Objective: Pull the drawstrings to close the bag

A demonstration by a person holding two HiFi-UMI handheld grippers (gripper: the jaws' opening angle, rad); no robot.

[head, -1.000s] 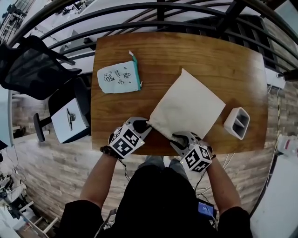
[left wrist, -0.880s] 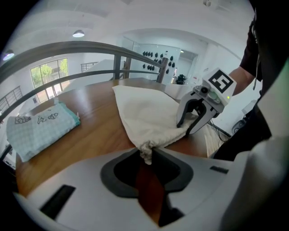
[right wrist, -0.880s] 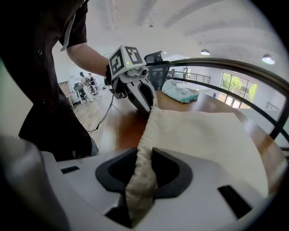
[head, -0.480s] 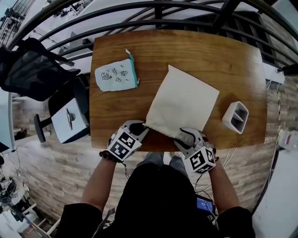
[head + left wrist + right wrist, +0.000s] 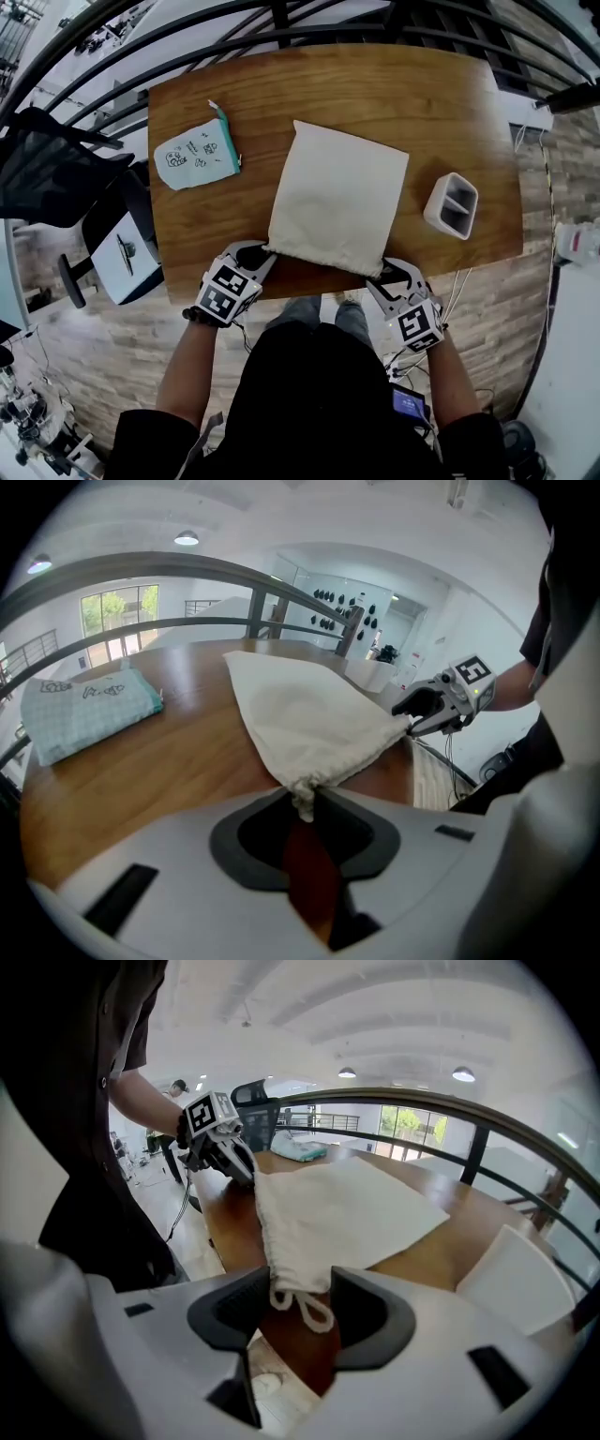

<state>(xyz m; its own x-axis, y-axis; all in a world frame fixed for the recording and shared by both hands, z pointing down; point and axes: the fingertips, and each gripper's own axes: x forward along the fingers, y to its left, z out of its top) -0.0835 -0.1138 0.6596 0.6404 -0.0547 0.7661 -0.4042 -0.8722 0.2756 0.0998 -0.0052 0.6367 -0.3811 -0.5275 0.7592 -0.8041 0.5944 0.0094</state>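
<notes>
Clamps one bag point(image 5: 333, 202) corner in the left tongs point(image 5: 305, 803). Grips the other, cord point(image 5: 314, 1314) dangling, in the right tongs point(image 5: 300, 1302), just opening wider.

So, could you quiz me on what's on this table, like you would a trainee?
1. How many things lie on the table?
2. True or false: the pouch touches the bag.
3. The left gripper pinches: A) the bag's corner B) the pouch C) nothing.
Key: 1. Three: bag, pouch, holder. 2. False, they lie apart. 3. A.
</notes>
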